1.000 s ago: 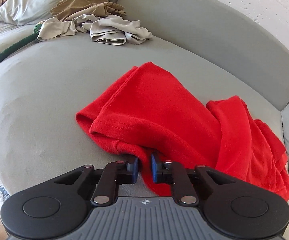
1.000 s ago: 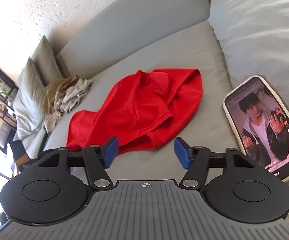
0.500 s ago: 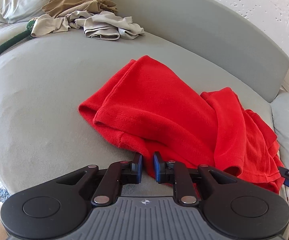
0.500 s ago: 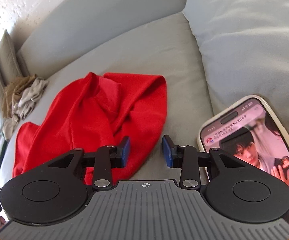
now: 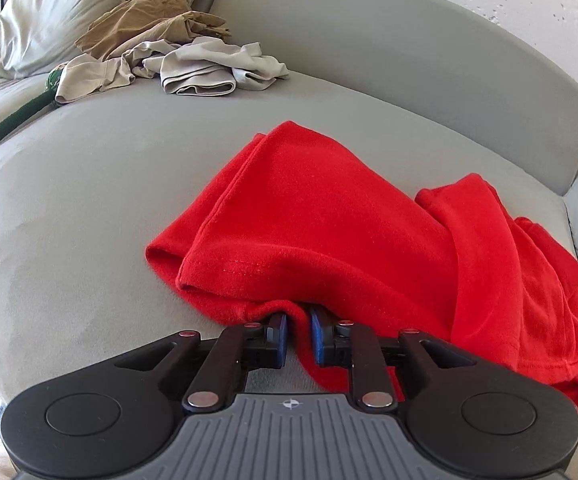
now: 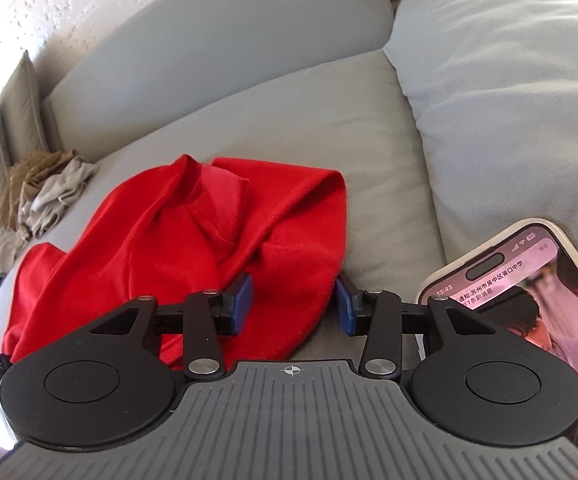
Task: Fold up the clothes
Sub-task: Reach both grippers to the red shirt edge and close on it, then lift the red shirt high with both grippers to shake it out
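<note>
Red shirt (image 5: 329, 216) hem, frame bottom: left gripper (image 5: 299, 334) pinching it for spreading; right gripper (image 6: 295, 304) gaping, straddling opposite edge.

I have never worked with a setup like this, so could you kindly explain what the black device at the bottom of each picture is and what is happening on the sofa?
Each black device is a hand-held two-finger gripper carried by a person; a camera on it looks forward along its blue-padded fingers. One picture comes from the left gripper, one from the right gripper. On the grey sofa lies a crumpled red shirt. The left gripper is pinching the shirt's near edge. The right gripper is open, with a fold of the shirt between its fingers. A phone with its screen on lies to the right, and a pile of beige clothes waits farther back.
</note>
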Demonstrator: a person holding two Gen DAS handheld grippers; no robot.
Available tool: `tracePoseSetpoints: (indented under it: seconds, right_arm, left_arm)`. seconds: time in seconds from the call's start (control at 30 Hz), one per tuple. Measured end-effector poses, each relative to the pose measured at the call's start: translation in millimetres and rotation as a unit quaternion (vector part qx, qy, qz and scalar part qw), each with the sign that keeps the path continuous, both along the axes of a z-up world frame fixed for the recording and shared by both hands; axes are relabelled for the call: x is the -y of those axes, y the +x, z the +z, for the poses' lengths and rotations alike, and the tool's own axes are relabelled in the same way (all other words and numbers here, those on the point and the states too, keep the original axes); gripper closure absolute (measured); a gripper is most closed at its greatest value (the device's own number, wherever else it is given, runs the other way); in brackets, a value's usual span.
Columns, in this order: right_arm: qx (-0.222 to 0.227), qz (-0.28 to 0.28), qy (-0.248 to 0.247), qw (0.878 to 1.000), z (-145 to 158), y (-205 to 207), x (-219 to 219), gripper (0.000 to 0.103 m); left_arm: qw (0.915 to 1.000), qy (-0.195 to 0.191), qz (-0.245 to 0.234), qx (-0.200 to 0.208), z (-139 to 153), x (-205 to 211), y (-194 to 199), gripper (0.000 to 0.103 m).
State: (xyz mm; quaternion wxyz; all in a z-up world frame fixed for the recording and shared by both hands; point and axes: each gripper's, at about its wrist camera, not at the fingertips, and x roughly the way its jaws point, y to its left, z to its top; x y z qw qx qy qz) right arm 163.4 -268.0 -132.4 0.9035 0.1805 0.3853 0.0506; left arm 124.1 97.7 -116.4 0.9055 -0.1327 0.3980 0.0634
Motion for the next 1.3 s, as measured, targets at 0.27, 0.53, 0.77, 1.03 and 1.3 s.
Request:
tracePoseSetpoints:
  seconds: [0.27,0.53,0.77,1.03,1.3]
  right_arm:
    - [-0.022,-0.034,0.056,0.998,5.1,-0.1,17.1,0.096]
    - [-0.027,-0.049,0.241,0.969,37.5,-40.3,61.3,0.103]
    - [-0.072,-0.059,0.225,0.97,39.0,-37.4,66.7,0.049]
    - [-0.058,-0.074,0.225,0.97,-2.1,-19.8,66.8,0.065]
    - [-0.046,-0.018,0.177,0.983,-13.0,18.2,48.0,0.096]
  left_arm:
    - [0.9953,-0.09,0.03,-0.021,16.2,-19.9,-8.5,0.1]
    - [0.9819,-0.189,0.005,-0.002,66.4,-48.5,-58.6,0.101]
    - [0.9819,-0.186,0.023,-0.027,41.0,-47.3,-56.6,0.101]
    - [0.9781,-0.203,0.035,-0.029,24.1,-51.6,-47.5,0.101]
    - [0.9774,-0.208,0.022,-0.03,13.2,-52.6,-42.7,0.101]
